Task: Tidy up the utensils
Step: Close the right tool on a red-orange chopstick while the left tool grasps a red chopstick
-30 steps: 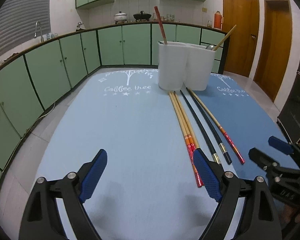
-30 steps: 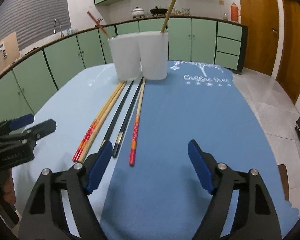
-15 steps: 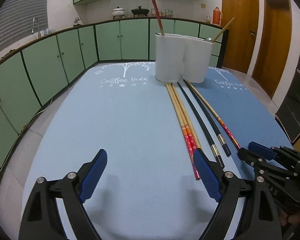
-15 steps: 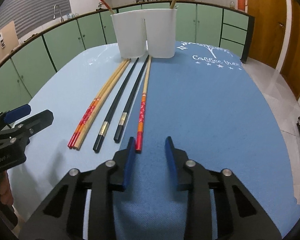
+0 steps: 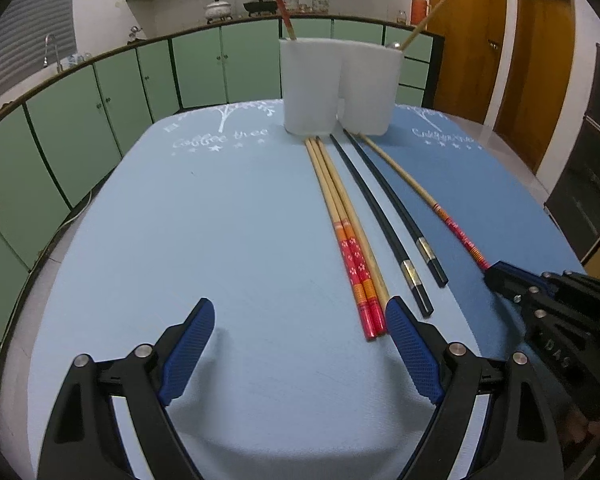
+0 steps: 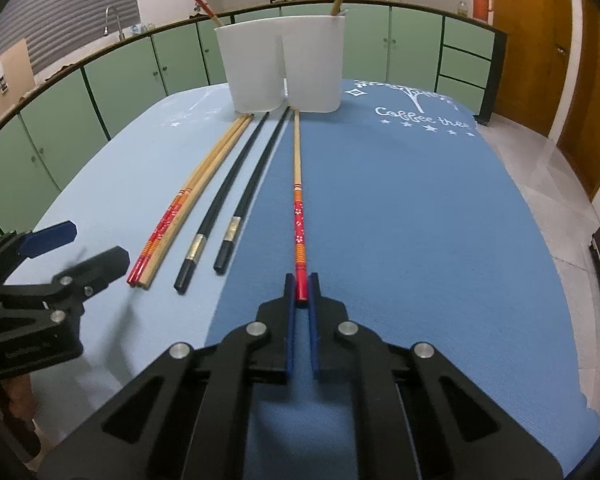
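Note:
Several chopsticks lie side by side on the blue table mat: a wooden pair with red ends [image 5: 346, 232] [image 6: 180, 212], two black ones [image 5: 384, 216] [image 6: 228, 204], and a single red-ended wooden chopstick [image 6: 298, 200] [image 5: 428, 200]. My right gripper [image 6: 301, 286] is shut on the near red end of that single chopstick, which still lies on the mat; it also shows in the left wrist view [image 5: 500, 276]. My left gripper [image 5: 296, 344] is open and empty, just in front of the wooden pair's ends. A white two-cup holder [image 6: 280, 66] [image 5: 338, 84] stands at the far end with a chopstick in each cup.
The mat [image 5: 220, 220] covers the table, light blue on the left half and darker blue on the right. Green kitchen cabinets [image 5: 112, 92] curve round behind. Brown doors [image 5: 468, 40] stand at the right.
My right gripper has moved forward and closed from wide open onto the red end of the single chopstick. My left gripper has stayed open, shifting slightly forward.

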Motion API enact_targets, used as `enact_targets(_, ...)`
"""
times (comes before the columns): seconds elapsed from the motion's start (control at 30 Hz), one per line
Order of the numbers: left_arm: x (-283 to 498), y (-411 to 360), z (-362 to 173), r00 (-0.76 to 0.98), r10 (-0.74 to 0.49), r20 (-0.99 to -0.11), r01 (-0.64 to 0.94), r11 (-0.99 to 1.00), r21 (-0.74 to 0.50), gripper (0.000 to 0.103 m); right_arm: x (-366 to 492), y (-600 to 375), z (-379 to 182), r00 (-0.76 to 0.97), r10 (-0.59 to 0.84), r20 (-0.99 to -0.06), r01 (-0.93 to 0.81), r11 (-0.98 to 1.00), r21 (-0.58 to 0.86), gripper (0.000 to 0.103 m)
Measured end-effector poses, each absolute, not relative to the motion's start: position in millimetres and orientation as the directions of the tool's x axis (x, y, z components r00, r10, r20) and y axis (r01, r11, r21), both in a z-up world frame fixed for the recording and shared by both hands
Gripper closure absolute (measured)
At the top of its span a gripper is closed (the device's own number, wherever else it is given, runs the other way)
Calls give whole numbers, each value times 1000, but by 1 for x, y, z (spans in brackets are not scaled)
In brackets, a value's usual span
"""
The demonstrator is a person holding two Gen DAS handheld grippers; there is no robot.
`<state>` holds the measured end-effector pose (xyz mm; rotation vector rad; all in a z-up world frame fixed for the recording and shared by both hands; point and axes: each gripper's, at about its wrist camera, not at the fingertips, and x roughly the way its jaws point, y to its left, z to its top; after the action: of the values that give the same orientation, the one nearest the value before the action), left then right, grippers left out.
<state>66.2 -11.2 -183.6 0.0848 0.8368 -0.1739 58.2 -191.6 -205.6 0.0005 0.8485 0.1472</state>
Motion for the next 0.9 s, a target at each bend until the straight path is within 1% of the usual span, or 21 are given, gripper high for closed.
enact_targets(0.3, 72, -5, -193, 636, -81, -768, 144, 989, 15, 22, 59, -193, -206, 651, 134, -747, -127, 990, 67, 98)
enact_targets(0.37, 73, -3, -193, 633, -83, -770, 131, 991, 1, 22, 59, -193, -207, 651, 135, -747, -127, 990, 68, 98)
enact_targets(0.43, 74, -4, -193, 629, -89, -772, 135, 991, -4, 22, 59, -193, -207, 651, 135, -747, -127, 990, 68, 98)
enact_targets(0.53, 73, -12, -196, 630, -81, -772, 150, 989, 18, 22, 59, -192, -208, 651, 133, -748, -128, 990, 64, 98)
enact_targets(0.6, 72, -15, -196, 634, -82, -769, 153, 988, 21, 29, 59, -192, -208, 652, 132, -747, -129, 990, 62, 97)
enact_targets(0.67, 71, -17, -195, 637, -88, -766, 156, 988, 16, 40, 60, -192, -209, 653, 133, -746, -130, 990, 63, 97)
enact_targets(0.7, 71, -19, -195, 639, -91, -763, 159, 987, 16, 43, 60, -192, -209, 653, 135, -746, -130, 989, 65, 97)
enact_targets(0.77, 70, -21, -195, 645, -94, -758, 165, 986, 18, 56, 60, -193, -209, 652, 141, -745, -130, 989, 72, 97)
enact_targets(0.8, 70, -22, -195, 650, -98, -754, 168, 986, 17, 61, 60, -194, -209, 652, 146, -744, -130, 988, 79, 98)
enact_targets(0.87, 70, -23, -194, 653, -101, -750, 171, 985, 16, 84, 60, -195, -209, 651, 151, -744, -130, 988, 87, 98)
enact_targets(0.9, 70, -24, -194, 653, -105, -750, 174, 985, 14, 88, 60, -195, -208, 651, 151, -744, -129, 988, 88, 98)
